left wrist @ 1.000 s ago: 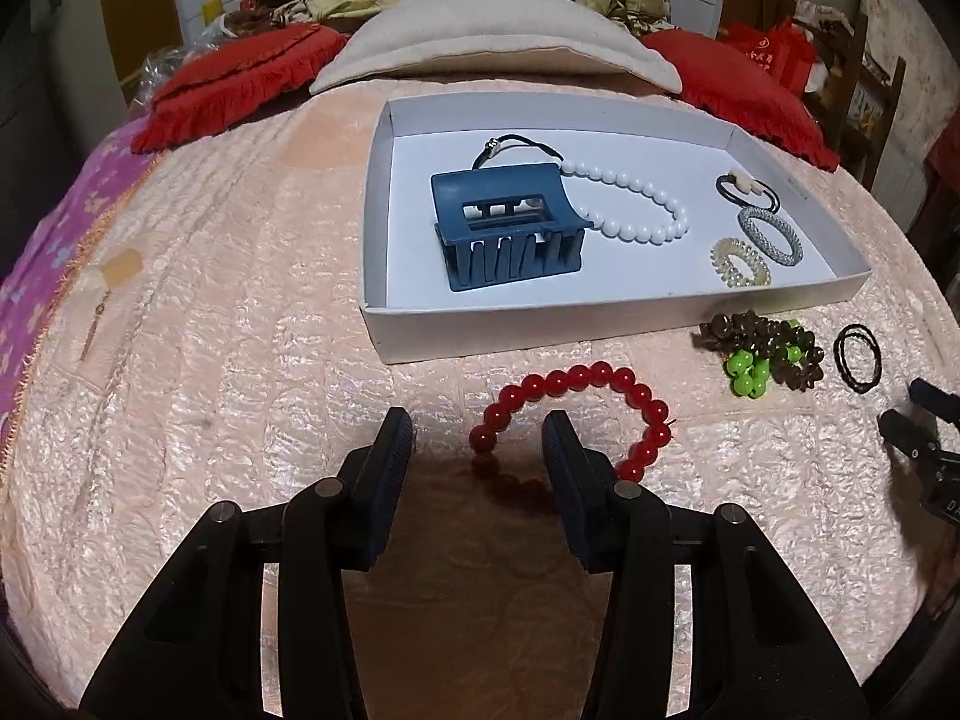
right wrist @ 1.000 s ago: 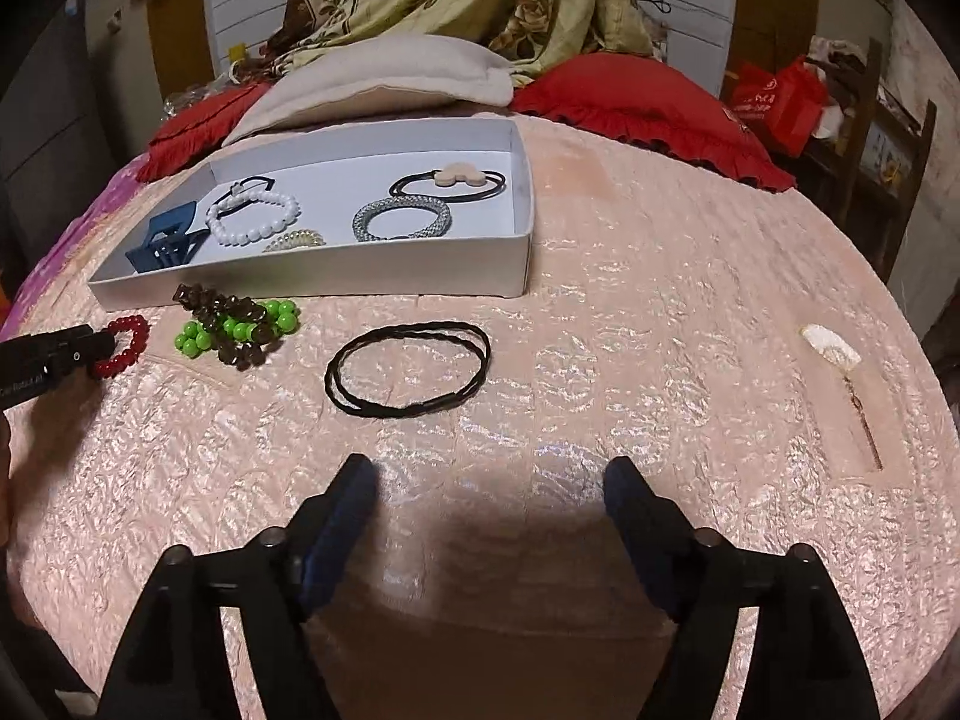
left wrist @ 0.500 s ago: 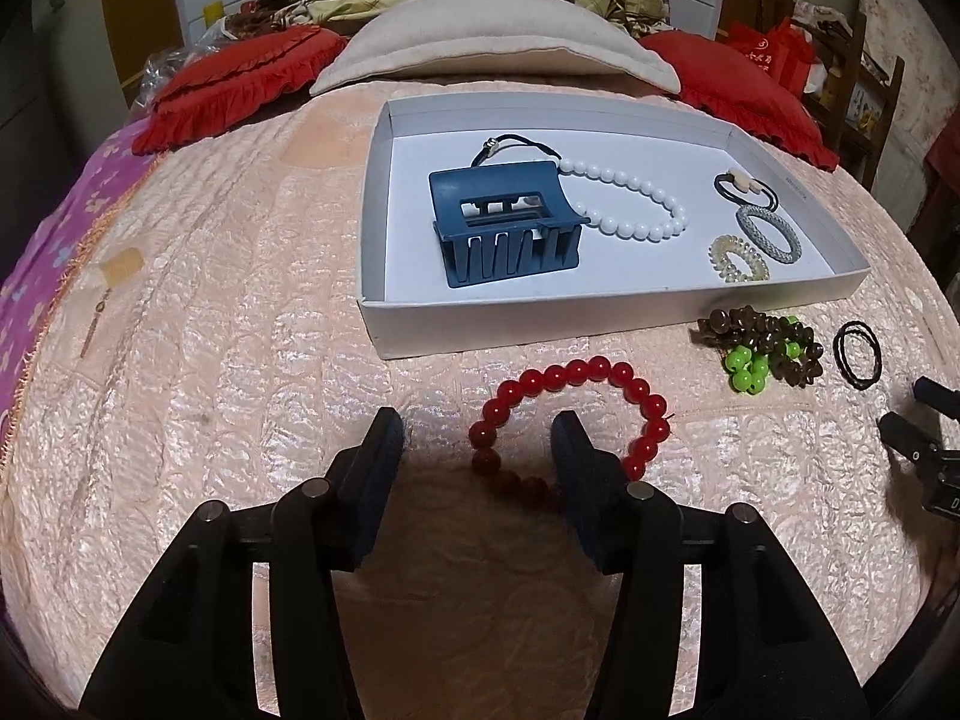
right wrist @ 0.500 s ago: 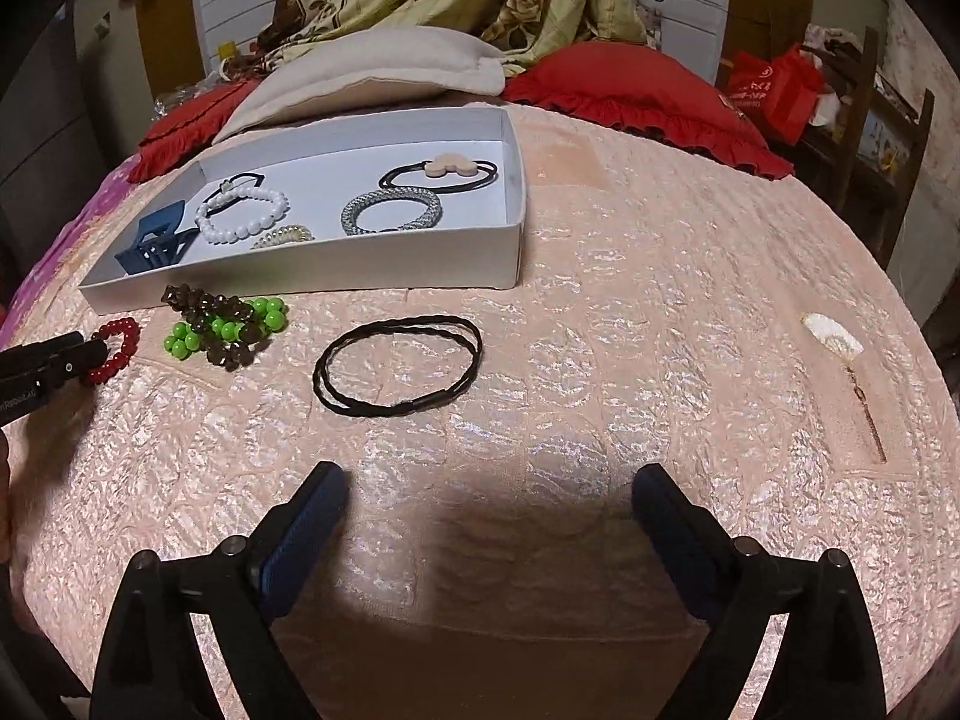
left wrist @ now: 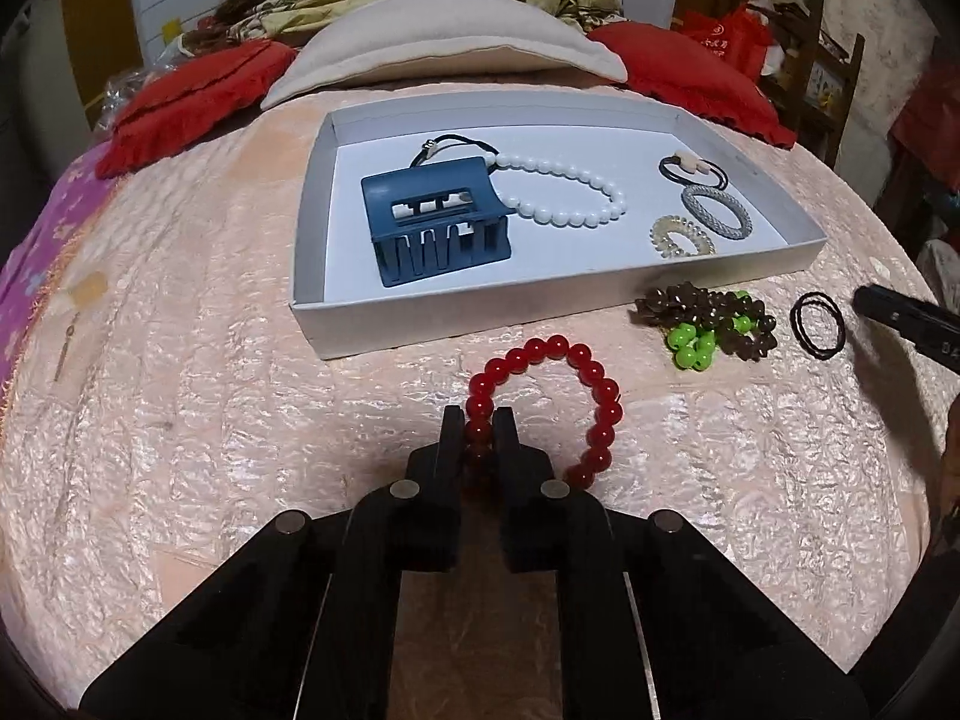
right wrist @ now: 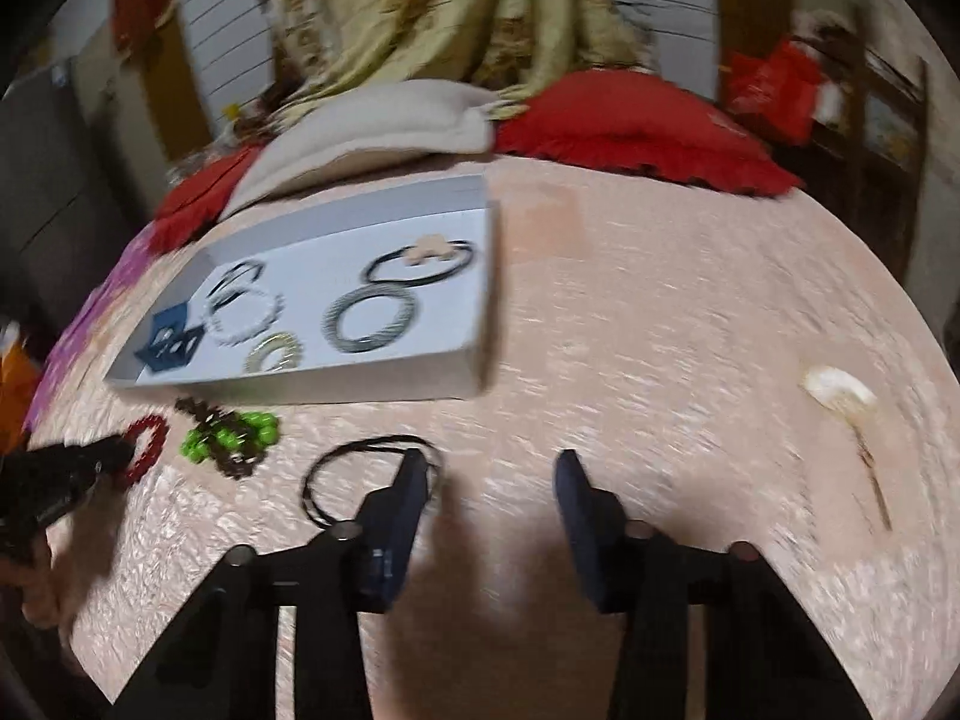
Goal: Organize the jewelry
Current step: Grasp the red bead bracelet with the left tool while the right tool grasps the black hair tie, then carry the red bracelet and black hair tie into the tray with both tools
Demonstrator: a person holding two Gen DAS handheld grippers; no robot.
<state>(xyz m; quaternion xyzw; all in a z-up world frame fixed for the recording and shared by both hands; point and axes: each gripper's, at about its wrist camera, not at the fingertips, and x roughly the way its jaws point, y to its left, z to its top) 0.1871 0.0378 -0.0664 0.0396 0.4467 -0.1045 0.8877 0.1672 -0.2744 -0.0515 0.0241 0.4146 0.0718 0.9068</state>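
Left gripper [left wrist: 479, 420] clamped on the near-left beads of a red bead bracelet [left wrist: 555, 405], lying on the pink quilted bedspread [left wrist: 210, 420] just in front of the white tray's [left wrist: 420, 315] near wall. Inside the tray: blue claw hair clip [left wrist: 435, 228] toward the left wall, white bead bracelet [left wrist: 561, 195] just beside it, thin black hair tie with a small charm [left wrist: 456, 144] behind both. Toward the tray's right wall: clear coil hair tie [left wrist: 681, 235], silver-grey hair tie [left wrist: 717, 210] and black hair tie with a beige ornament [left wrist: 690, 170]. Outside, by the tray's near-right corner: brown-and-green bead bracelet [left wrist: 708, 324], then a black hair tie [right wrist: 372, 480] farther right. Right gripper [right wrist: 492, 474] spread wide, low over the bedspread, its left finger [right wrist: 408, 489] across the right side of that black loop; view blurred, contact not clear. Red and cream pillows along the bed's far edge.
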